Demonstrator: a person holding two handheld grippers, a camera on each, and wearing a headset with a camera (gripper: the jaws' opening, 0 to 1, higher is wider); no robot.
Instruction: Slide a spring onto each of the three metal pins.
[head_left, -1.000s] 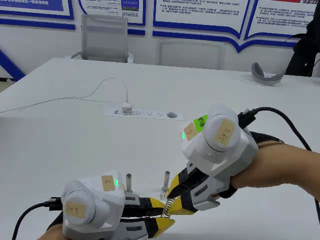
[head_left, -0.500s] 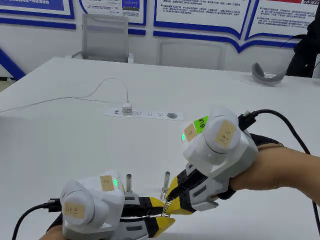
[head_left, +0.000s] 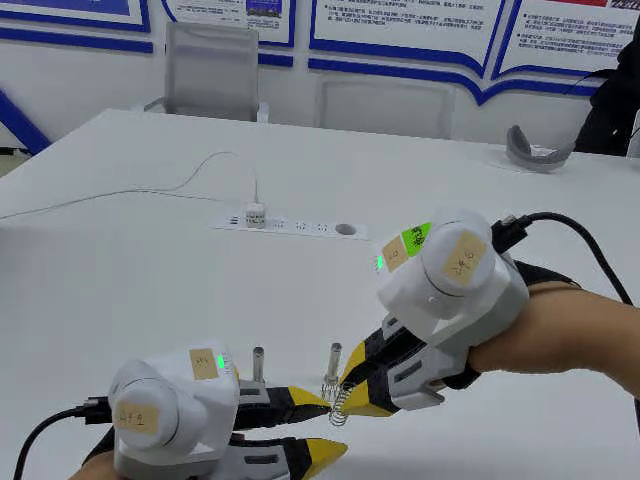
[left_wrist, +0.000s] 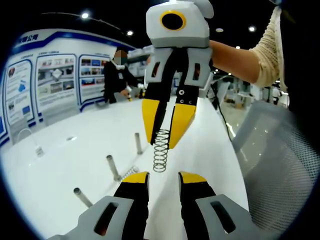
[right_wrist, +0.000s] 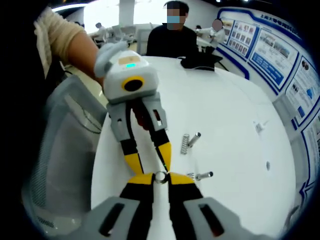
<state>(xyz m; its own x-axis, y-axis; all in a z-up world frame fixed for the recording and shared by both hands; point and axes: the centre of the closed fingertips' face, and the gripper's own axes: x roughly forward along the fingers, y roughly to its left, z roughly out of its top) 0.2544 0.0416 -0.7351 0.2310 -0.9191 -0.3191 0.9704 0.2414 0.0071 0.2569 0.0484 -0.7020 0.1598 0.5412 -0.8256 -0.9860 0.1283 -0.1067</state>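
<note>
My right gripper (head_left: 352, 392) is shut on a small steel spring (head_left: 338, 406), which hangs from its yellow tips just above the white table (head_left: 150, 290). The left gripper view has this spring (left_wrist: 160, 150) straight ahead, dangling from the right gripper (left_wrist: 165, 131). My left gripper (left_wrist: 163, 178) is open with nothing between its jaws, a short way in front of the spring. Three upright metal pins stand beside them: one far (left_wrist: 138, 143), one in the middle (left_wrist: 113, 167), one near (left_wrist: 82, 197). A second spring (left_wrist: 129, 174) rests at the middle pin's base. Two pins (head_left: 258, 362) (head_left: 333, 358) stand behind the grippers.
A white power strip (head_left: 290, 226) with a plugged-in adapter and a cable lies mid-table. A grey curved object (head_left: 535, 150) sits at the back right. Chairs (head_left: 208, 70) stand beyond the far edge. A person (right_wrist: 175, 35) sits at another table.
My left gripper's jaws stand wider apart and it has drawn back a little to the left. The right gripper with the spring has shifted slightly right.
</note>
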